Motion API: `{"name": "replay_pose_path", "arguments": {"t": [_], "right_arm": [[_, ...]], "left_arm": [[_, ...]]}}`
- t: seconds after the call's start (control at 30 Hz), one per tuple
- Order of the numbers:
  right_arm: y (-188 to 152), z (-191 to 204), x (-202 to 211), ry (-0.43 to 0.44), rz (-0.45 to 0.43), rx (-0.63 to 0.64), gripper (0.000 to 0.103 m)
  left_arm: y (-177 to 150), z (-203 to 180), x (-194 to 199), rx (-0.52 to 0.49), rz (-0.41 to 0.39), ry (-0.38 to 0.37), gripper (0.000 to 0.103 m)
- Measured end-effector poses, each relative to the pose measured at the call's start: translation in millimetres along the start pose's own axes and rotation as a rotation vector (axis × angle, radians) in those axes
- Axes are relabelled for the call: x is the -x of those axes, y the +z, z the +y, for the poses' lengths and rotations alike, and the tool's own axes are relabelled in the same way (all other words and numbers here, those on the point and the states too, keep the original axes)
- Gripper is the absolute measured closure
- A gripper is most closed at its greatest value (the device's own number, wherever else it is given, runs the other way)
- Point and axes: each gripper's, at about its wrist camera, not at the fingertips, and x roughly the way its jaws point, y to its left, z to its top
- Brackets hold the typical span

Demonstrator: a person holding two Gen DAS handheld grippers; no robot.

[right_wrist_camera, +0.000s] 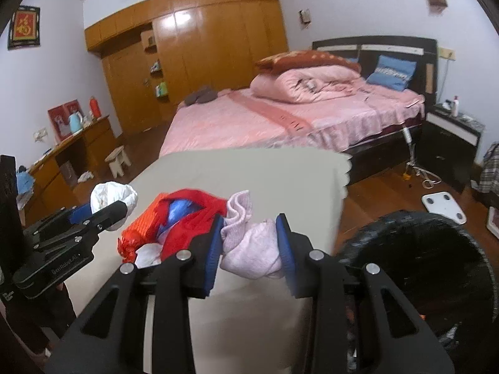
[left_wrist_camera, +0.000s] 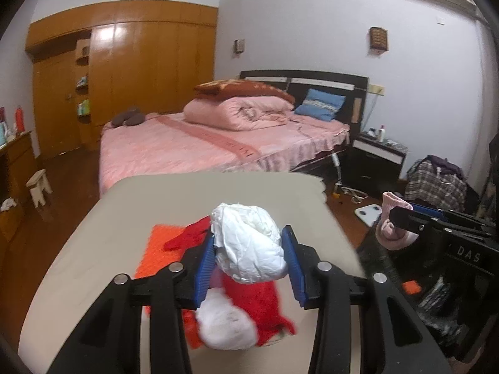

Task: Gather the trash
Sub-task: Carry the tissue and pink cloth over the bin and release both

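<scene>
so, both tongs loaded above the tabletop (right_wrist_camera: 249, 168)
left tongs (left_wrist_camera: 249, 258) clamped on paper wad (left_wrist_camera: 249, 243), right tongs (right_wrist_camera: 251, 246) on pink sock (right_wrist_camera: 249, 243); loose holds may slip short of the black bin (right_wrist_camera: 436, 268).

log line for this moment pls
left gripper: shut on white wad | right gripper: shut on pink sock | both above table | black bin right

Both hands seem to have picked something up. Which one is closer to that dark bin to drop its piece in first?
The right tool, probably. Its pink sock hangs at the table's edge with the black bin just to its right. The left tool, holding white crumpled paper, is over the table, farther from the bin.
</scene>
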Motion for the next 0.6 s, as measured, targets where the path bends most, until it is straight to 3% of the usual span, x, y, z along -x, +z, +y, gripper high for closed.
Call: {"name": "replay_pose_path", "arguments": {"t": [0.6], "right_arm": [[-33.6,-126.1,76.8,-0.306,-0.049,-0.164,0.070]], "left_arm": [[20.1,-154.6,-30.6,-0.119,0.002,-0.355,0.061]]}}
